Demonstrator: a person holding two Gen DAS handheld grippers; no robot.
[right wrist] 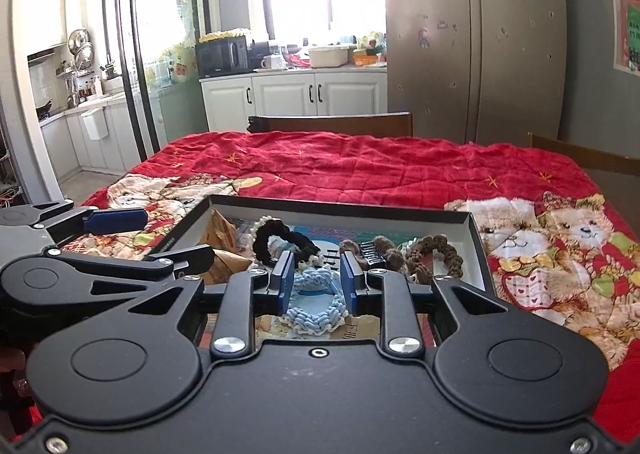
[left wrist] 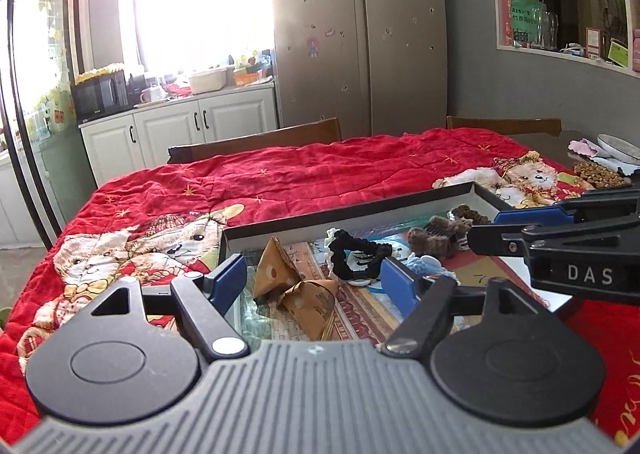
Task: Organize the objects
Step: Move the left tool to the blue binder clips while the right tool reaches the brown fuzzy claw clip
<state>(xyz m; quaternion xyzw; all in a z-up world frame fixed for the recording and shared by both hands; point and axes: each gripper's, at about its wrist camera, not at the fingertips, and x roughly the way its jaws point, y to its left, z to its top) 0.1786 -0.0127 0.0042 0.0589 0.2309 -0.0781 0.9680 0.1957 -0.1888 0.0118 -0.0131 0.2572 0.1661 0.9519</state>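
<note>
A shallow open box (left wrist: 344,211) (right wrist: 340,209) lies on the red quilt. It holds tan paper-wrapped packets (left wrist: 308,296) (right wrist: 224,250), a black scrunchie (left wrist: 356,254) (right wrist: 280,240), a light blue crocheted scrunchie (right wrist: 316,304) (left wrist: 424,264), a brown fuzzy hair clip (left wrist: 436,236) (right wrist: 374,252) and a brown scrunchie (right wrist: 438,254) (left wrist: 470,213). My left gripper (left wrist: 312,276) is open over the packets. My right gripper (right wrist: 316,280) is partly closed around the blue scrunchie, its pads beside it with a small gap.
A red quilt with teddy bears (left wrist: 280,177) (right wrist: 380,165) covers the table. Chair backs (left wrist: 260,139) (right wrist: 332,123) stand at the far edge. A plate and cloth (left wrist: 612,151) lie at the far right. Fridge and cabinets stand behind.
</note>
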